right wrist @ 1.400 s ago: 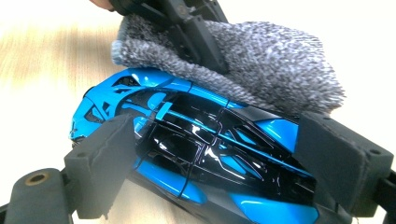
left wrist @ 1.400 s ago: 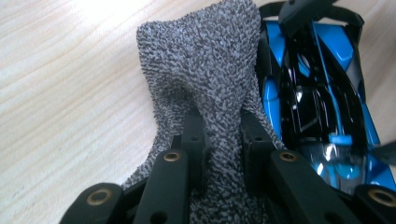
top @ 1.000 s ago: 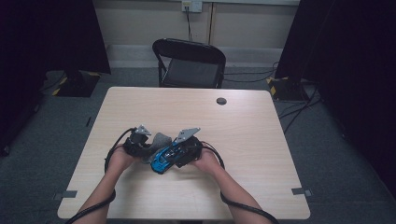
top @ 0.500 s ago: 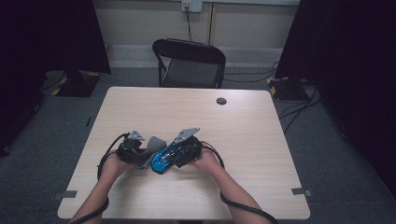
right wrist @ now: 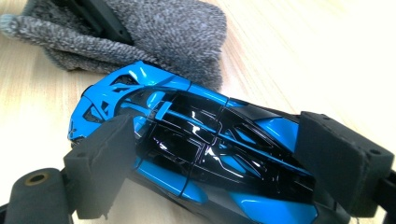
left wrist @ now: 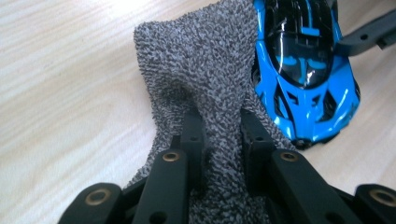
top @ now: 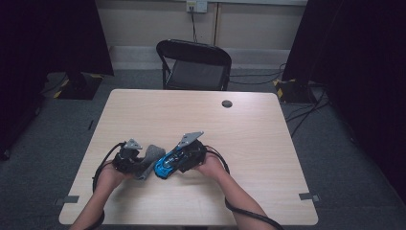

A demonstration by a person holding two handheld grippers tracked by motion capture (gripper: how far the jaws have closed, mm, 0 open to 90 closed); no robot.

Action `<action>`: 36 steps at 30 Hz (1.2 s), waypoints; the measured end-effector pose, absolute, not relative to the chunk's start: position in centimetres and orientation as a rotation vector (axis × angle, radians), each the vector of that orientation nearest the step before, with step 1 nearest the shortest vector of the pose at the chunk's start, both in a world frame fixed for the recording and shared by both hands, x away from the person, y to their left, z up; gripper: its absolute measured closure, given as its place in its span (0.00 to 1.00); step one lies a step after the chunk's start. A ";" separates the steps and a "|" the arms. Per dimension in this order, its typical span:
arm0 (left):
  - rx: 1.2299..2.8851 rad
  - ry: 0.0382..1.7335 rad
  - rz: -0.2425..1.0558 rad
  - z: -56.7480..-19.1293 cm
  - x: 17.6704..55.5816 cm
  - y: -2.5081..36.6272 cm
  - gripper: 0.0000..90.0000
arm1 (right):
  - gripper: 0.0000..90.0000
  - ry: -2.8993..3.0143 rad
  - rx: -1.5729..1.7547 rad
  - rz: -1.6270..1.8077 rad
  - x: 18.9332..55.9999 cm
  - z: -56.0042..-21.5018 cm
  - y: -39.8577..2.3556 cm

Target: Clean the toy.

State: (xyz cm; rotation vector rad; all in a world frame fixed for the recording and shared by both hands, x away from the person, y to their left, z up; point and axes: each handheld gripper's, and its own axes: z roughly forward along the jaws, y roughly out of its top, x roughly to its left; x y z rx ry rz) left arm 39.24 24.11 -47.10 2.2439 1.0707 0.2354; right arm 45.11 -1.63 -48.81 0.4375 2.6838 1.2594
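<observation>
**Slick toy car, soft cloth**

On the desk (top: 249, 124), the right hand-held gripper (right wrist: 224, 163) clamps the blue toy car (right wrist: 196, 149) across its sides: light, rigid, probably slippery. The left hand-held gripper (left wrist: 219, 140) pinches a limp grey cloth (left wrist: 201, 65) beside it.

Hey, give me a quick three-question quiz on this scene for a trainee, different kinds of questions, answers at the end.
1. True or false: the left gripper is pinching the grey cloth.
2. What does the right gripper hold? A) blue toy car B) a mug C) a sponge
3. What furniture stands beyond the table?

Key: 1 true. 2 A, the blue toy car. 3 the black folding chair.
</observation>
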 end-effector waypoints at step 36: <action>2.189 1.080 0.267 -44.4 35.5 26.6 0.82 | 0.14 2.693 0.433 1.236 44.6 -48.7 -1.0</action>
